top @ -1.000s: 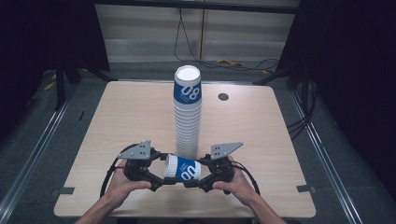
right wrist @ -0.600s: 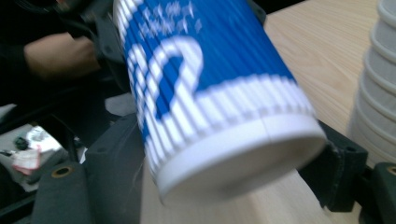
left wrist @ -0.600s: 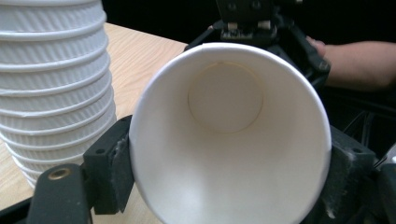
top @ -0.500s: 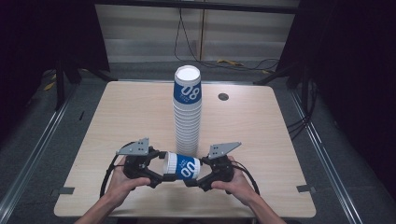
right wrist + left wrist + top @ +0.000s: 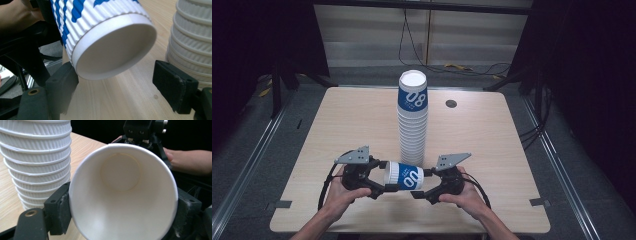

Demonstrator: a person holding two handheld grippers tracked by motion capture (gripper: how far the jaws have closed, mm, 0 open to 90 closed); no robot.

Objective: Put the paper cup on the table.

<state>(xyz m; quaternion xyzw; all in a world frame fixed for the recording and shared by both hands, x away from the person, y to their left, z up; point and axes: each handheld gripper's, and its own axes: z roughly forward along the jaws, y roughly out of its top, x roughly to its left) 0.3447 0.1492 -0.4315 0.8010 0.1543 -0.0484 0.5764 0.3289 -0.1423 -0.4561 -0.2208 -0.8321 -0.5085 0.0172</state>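
1. Table (image 5: 337, 125): pale wood top, biggest thing in the high view, dark floor all round. Small dark round mark (image 5: 451, 103) sits on it towards the far right, well apart from everything else.
2. Stack of cups (image 5: 413, 120): upside-down ribbed paper cups, nested, standing upright at the table's centre; top cup is blue w/ white print, the rest below read white. In the left gripper view the stack (image 5: 35, 160) rises at the left, just beside the held cup; in the right gripper view it stands at the right edge (image 5: 192, 37).
3. Single cup (image 5: 404, 175): blue and white, lying on its side between the two grippers, just in front of the stack's base, rim towards the person's left, base towards the right.
4. Left gripper (image 5: 383, 186): jaws clamped on the cup's rim end. Left gripper view looks straight into the open mouth (image 5: 122, 192), black pads pressed on both sides of the rim.
5. Right gripper (image 5: 419, 192): at the cup's base end, jaws set wide. Right gripper view shows the base (image 5: 115, 47) hanging above the wood, near the left pad, w/ clear gap to the right pad. Not gripping.
6. Hands: the person's left hand (image 5: 339, 195) and right hand (image 5: 467, 197) wrap the gripper handles near the table's front edge.
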